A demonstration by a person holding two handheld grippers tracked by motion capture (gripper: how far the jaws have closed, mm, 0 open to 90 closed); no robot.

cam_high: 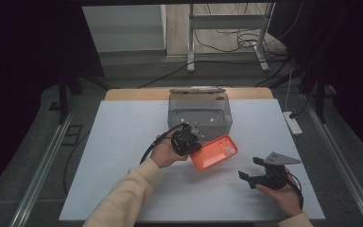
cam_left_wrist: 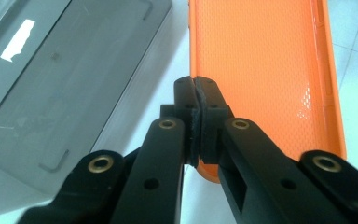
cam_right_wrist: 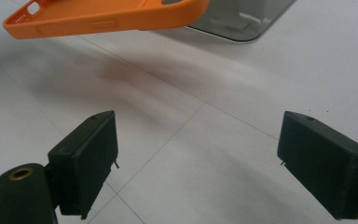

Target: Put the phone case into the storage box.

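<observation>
An orange phone case (cam_high: 214, 152) hangs a little above the white table, held by its edge in my left gripper (cam_high: 192, 144). In the left gripper view the black jaws pinch the case's near rim, my left gripper (cam_left_wrist: 196, 93) shut on it, with the case's textured inside (cam_left_wrist: 261, 60) facing the camera. My right gripper (cam_high: 246, 177) rests low at the table's right front, open and empty. In the right gripper view the case (cam_right_wrist: 102, 16) floats above the table beyond my right gripper (cam_right_wrist: 196, 163), whose pads stand wide apart.
A clear grey plastic box (cam_high: 199, 112) stands behind the case near the table's far edge; its wall (cam_left_wrist: 51, 93) lies left of the case. A white sheet (cam_high: 123, 142) covers the table. A power strip (cam_high: 293, 123) lies off the right edge.
</observation>
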